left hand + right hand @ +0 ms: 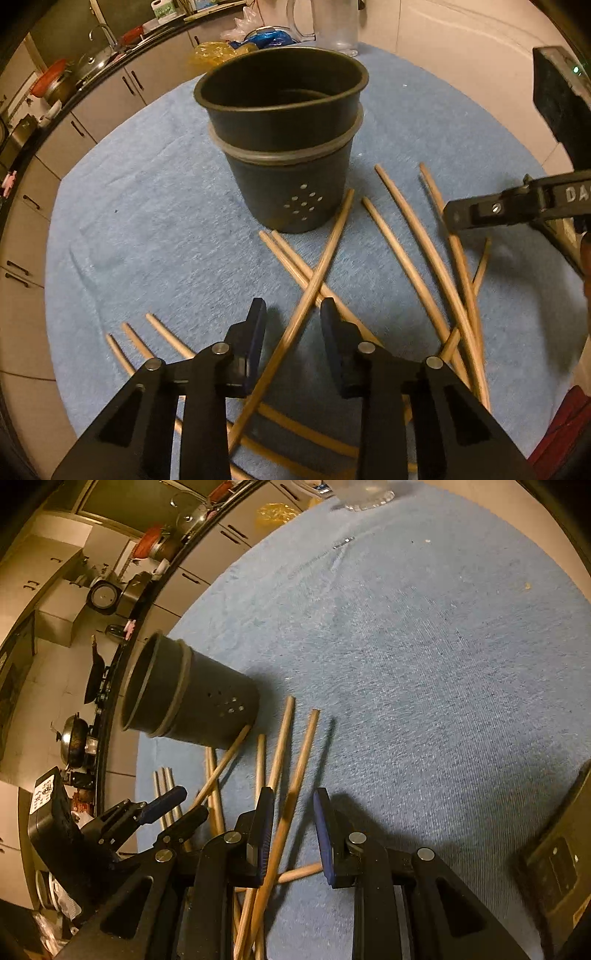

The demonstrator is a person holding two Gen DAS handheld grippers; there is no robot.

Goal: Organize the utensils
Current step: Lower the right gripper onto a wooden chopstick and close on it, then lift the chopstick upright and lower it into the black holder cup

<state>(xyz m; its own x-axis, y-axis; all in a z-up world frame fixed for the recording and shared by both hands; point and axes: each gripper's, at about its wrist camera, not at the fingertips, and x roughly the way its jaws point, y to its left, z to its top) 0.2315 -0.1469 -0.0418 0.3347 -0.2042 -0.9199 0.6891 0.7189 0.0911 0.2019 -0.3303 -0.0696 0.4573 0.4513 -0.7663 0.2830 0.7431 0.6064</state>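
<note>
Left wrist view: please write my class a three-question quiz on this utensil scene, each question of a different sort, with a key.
1. True or false: the dark holder lies on its side.
2. What passes between the jaws of the left gripper? A. a metal spoon; B. a wooden chopstick; C. nothing.
3. Fill in: the cloth under the holder is ___ in colour.

Key: 1 false, it stands upright; 2 B; 3 blue.
</note>
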